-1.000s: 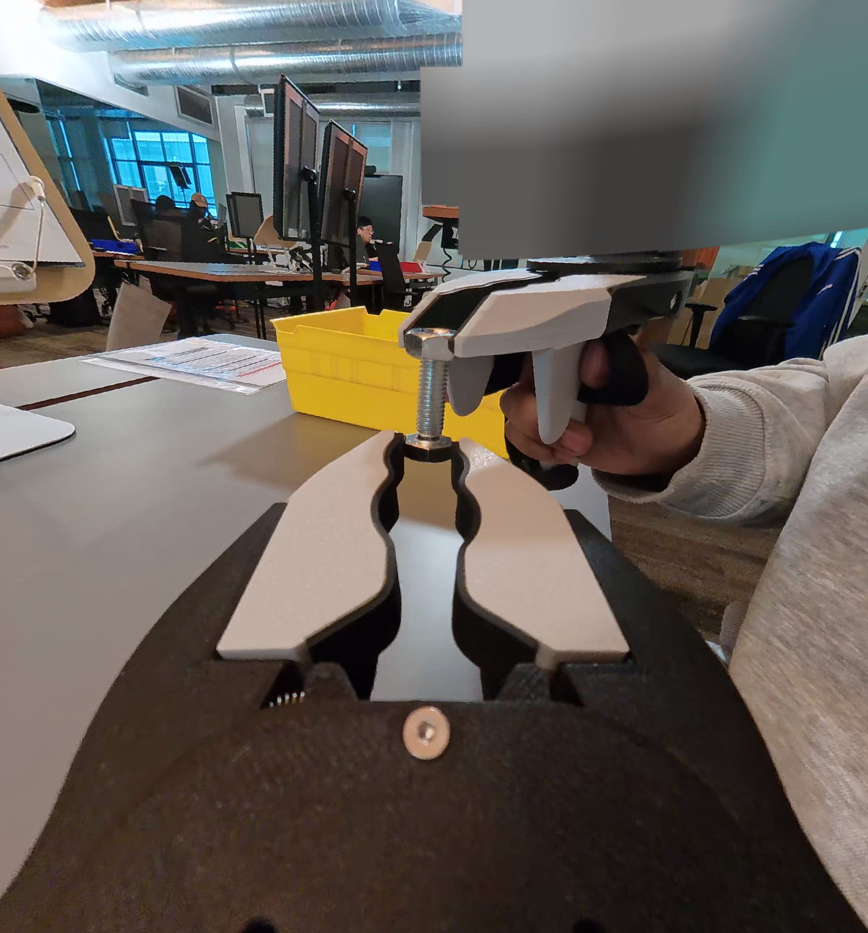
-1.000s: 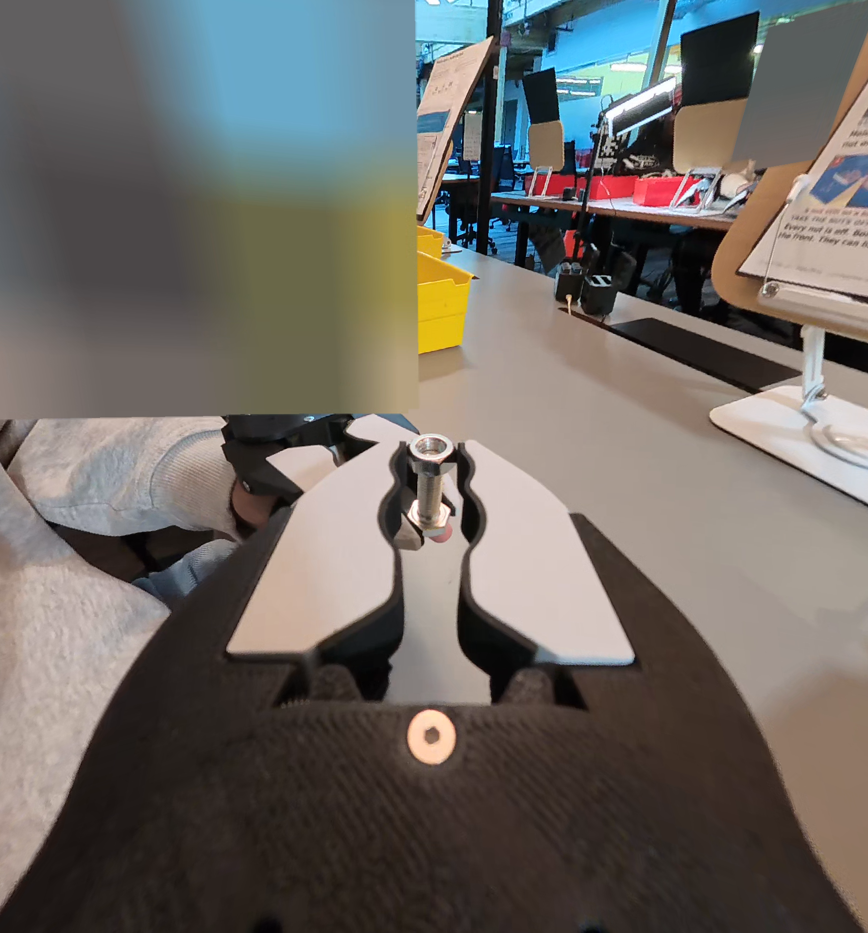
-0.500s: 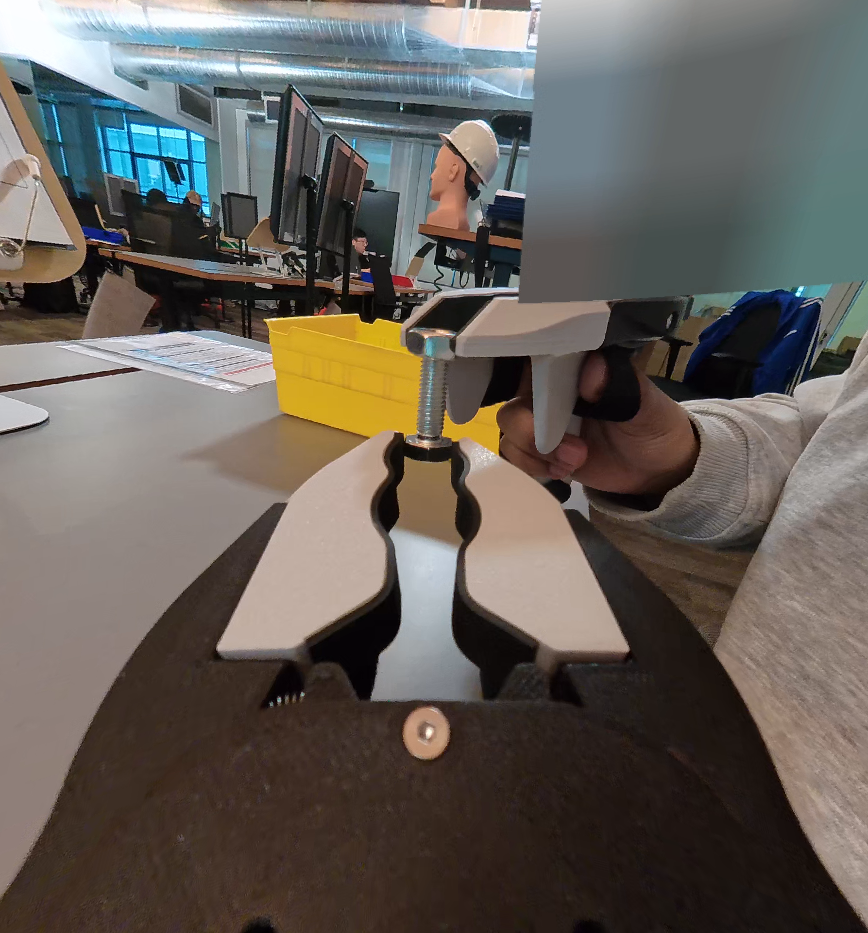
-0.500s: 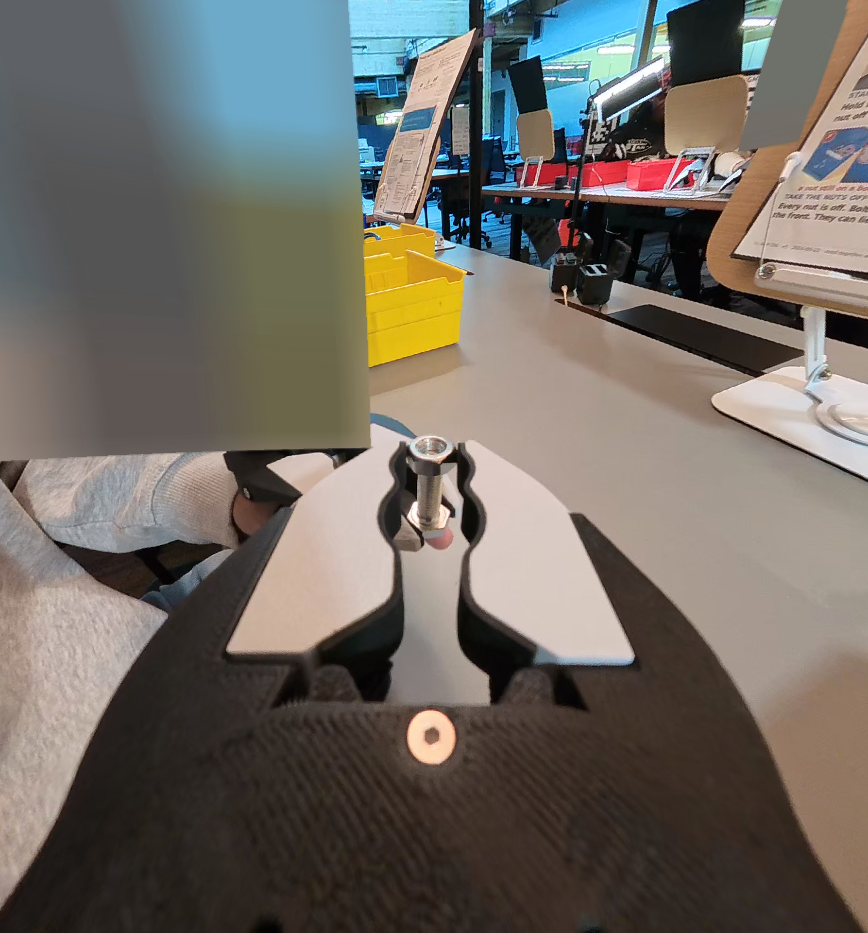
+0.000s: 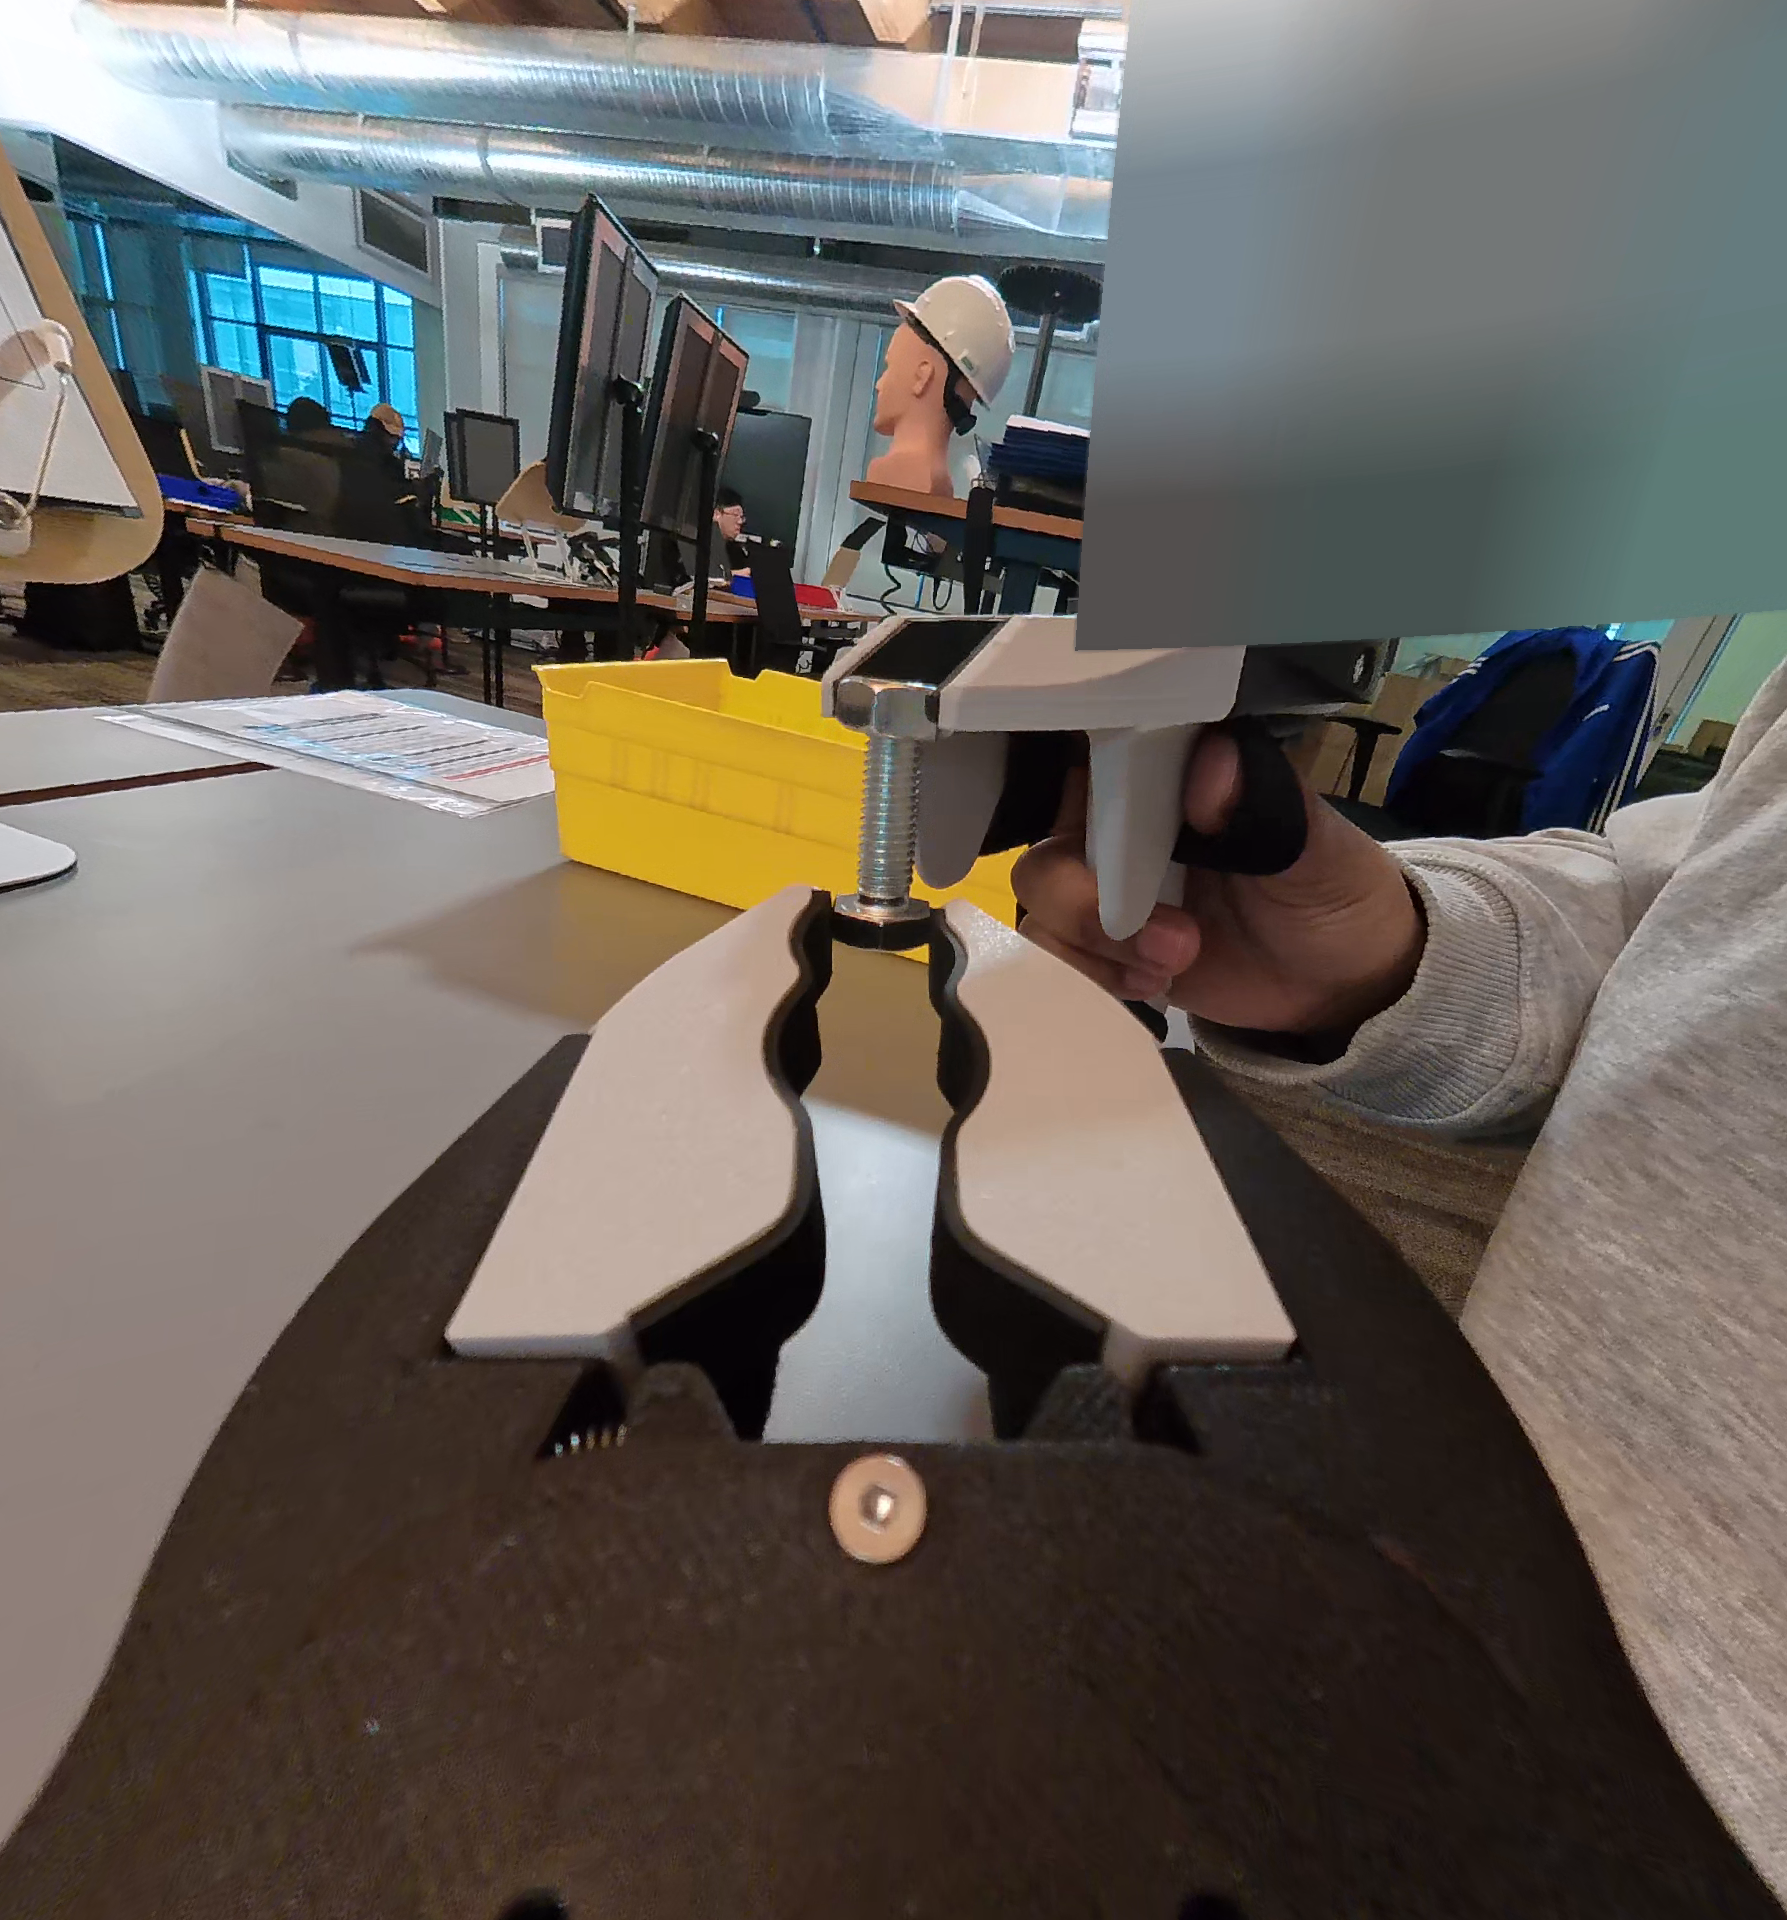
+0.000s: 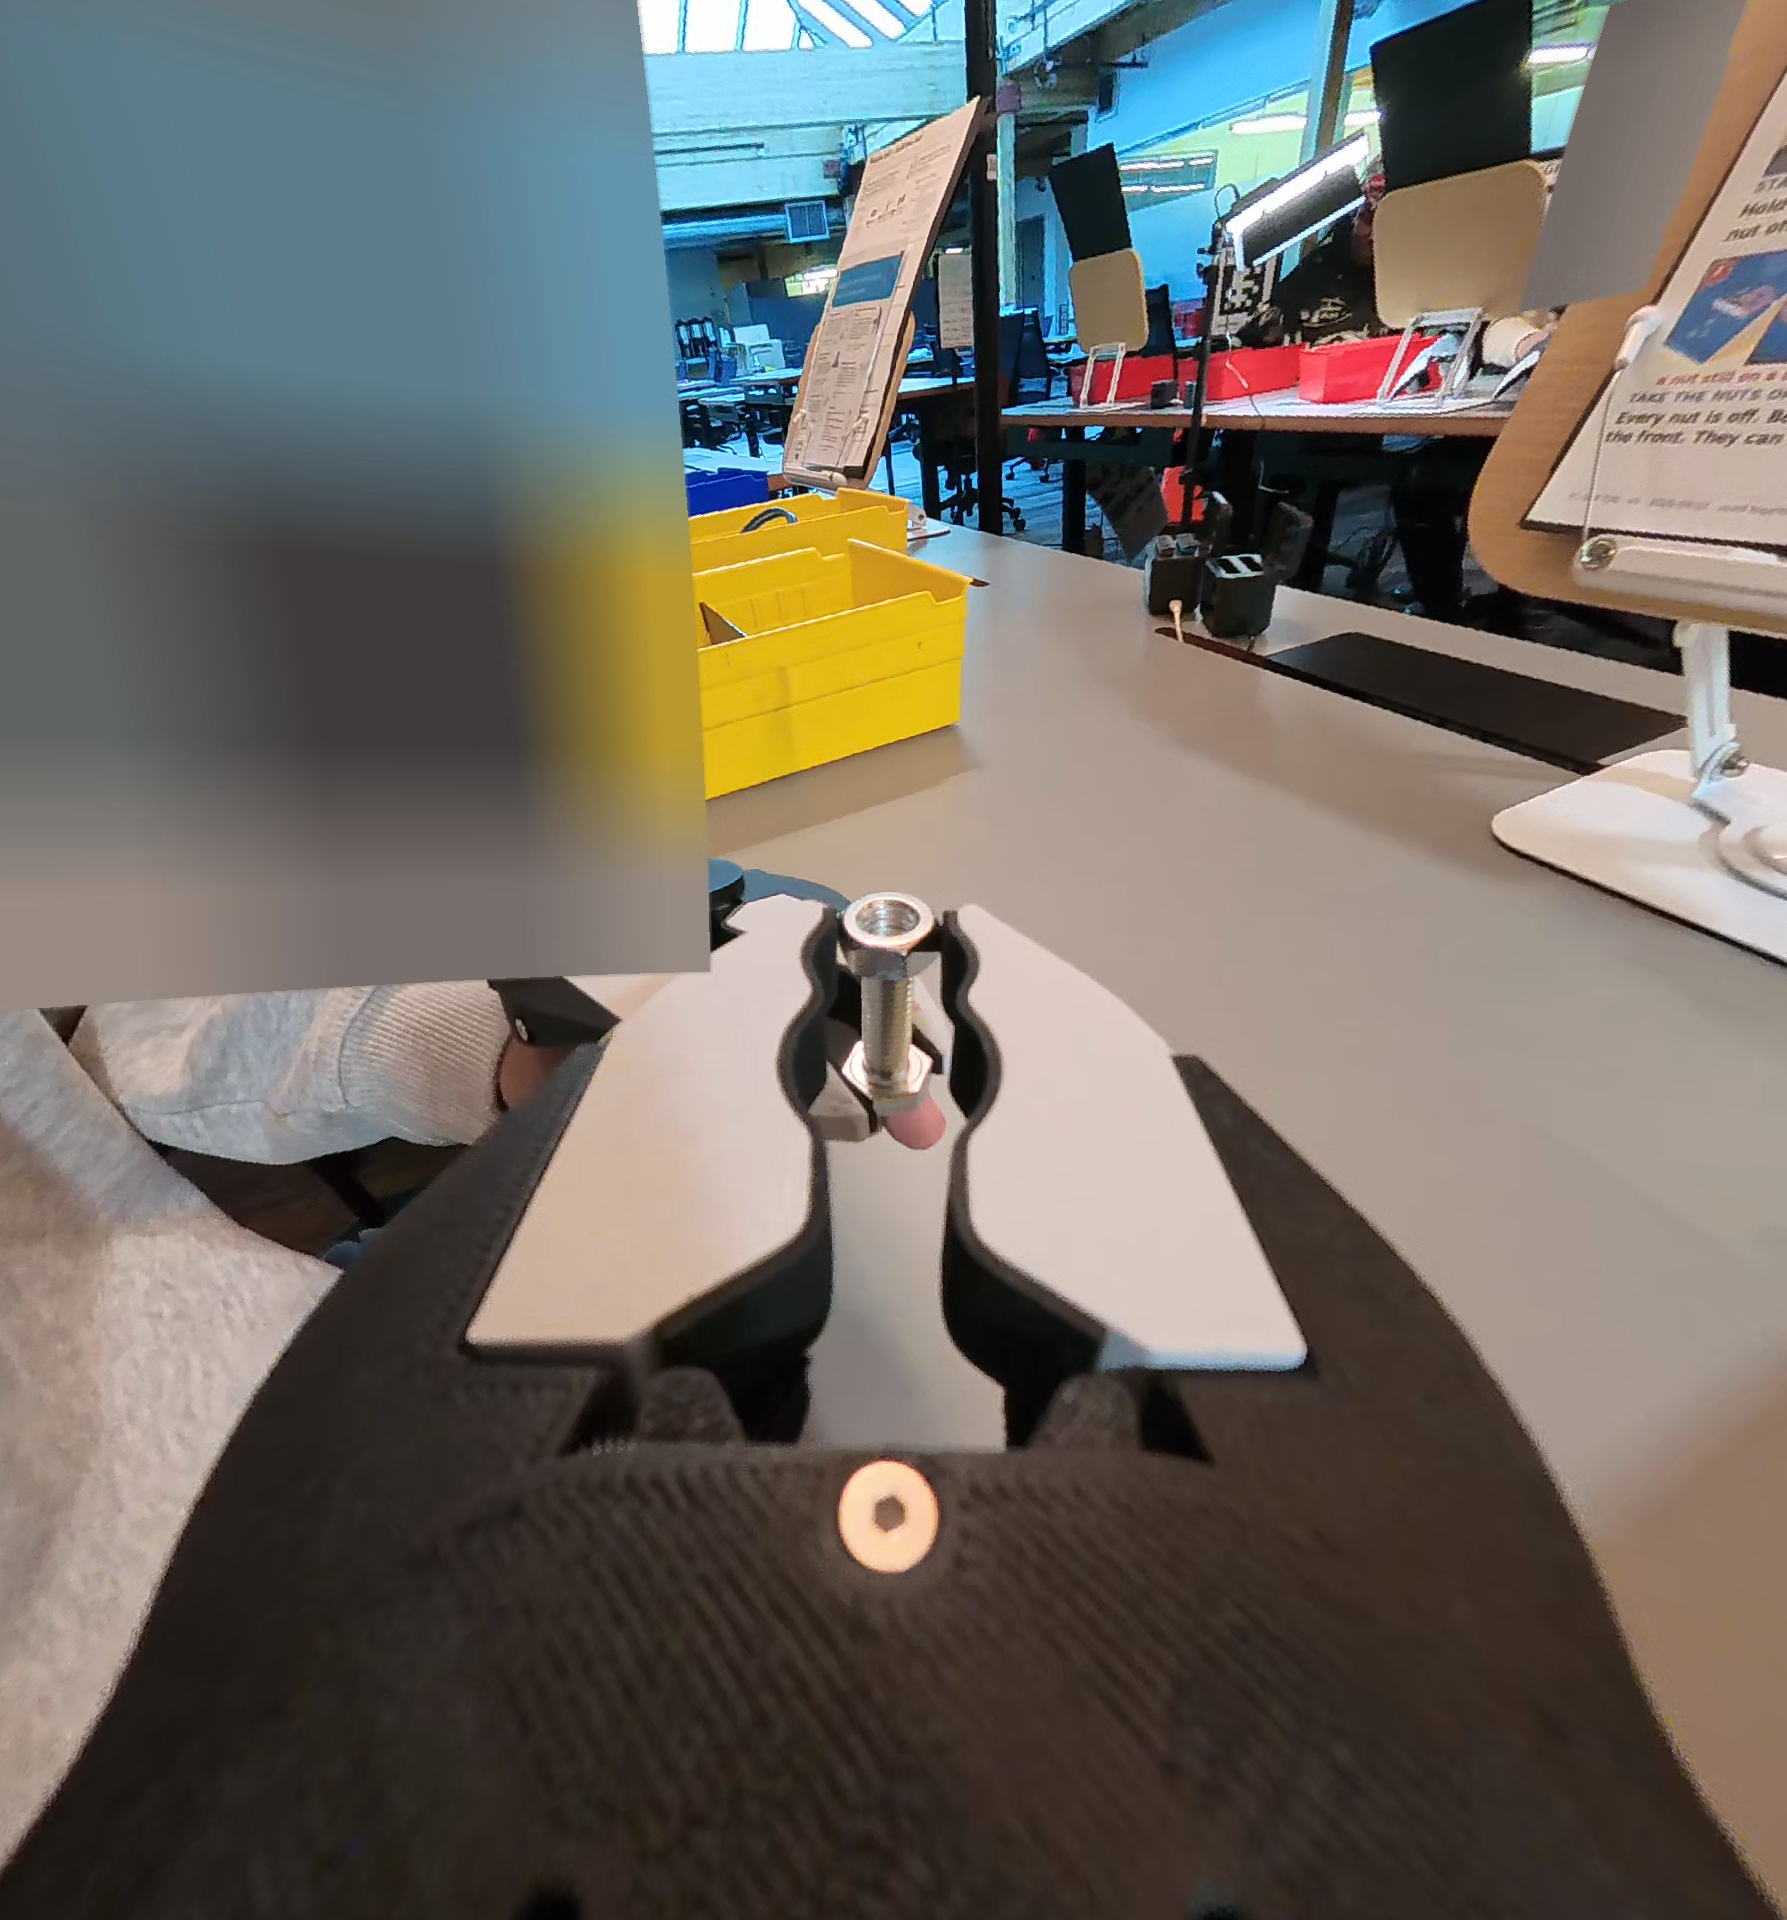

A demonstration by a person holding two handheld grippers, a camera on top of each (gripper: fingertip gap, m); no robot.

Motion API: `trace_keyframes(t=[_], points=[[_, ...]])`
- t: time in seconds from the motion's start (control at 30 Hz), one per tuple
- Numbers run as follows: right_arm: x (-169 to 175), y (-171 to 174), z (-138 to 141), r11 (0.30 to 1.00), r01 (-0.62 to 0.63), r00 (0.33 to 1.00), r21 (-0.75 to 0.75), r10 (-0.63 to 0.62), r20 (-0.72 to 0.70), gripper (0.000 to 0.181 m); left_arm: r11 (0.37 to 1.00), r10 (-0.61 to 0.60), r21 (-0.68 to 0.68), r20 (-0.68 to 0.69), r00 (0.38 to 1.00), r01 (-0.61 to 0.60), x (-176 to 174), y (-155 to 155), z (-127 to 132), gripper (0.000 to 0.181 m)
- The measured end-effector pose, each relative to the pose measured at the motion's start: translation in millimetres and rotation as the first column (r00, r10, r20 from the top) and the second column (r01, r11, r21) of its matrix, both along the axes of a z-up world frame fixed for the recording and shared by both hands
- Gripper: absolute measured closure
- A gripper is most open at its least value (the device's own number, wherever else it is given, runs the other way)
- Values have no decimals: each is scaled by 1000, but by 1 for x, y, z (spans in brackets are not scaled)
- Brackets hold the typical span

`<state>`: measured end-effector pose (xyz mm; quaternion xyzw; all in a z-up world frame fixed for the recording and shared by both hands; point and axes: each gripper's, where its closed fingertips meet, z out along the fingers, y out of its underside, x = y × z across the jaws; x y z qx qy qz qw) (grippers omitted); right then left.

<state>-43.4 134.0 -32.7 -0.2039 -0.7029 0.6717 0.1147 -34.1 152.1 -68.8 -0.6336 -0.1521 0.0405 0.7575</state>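
A silver bolt stands upright in the air between my two grippers. My left gripper is shut on the hex nut at the bolt's lower end. My right gripper comes in from the right, held by a hand, and grips the bolt's hex head from above. In the right wrist view my right gripper is shut on that hex head, and the bolt runs down to the nut. The left gripper's fingers hold the nut there.
A grey table lies below. A yellow bin stands just behind the bolt and also shows in the right wrist view. A laminated sheet lies far left. A document stand and a black mat are at the right. Less than 4 cm separates the two grippers' tips.
Both grippers keep their hold on the bolt and nut. Both views have swung, so the background has shifted and the yellow bin shows more fully in the right wrist view.
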Motion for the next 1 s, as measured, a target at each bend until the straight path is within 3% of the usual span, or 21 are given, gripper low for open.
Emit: trace_keyframes(t=[0.37, 0.5, 0.6, 1.0], points=[[0, 0, 0, 1000, 4, 1000, 10, -4, -7, 162, 1000, 2, 1, 0, 1000, -2, 0, 0, 0, 163], [0, 0, 4, 1000, -7, 1000, -15, 7, -21, 144, 1000, 6, 0, -2, 1000, -6, -1, -1, 0, 162], [1, 1, 4, 999, -17, 1000, -33, 16, -14, 144, 1000, 15, 0, -1, 1000, -15, -3, -3, 0, 163], [6, 2, 5, 998, -36, 999, -44, 36, -21, 162, 999, 39, 2, 6, 999, -39, -10, -7, 0, 162]])
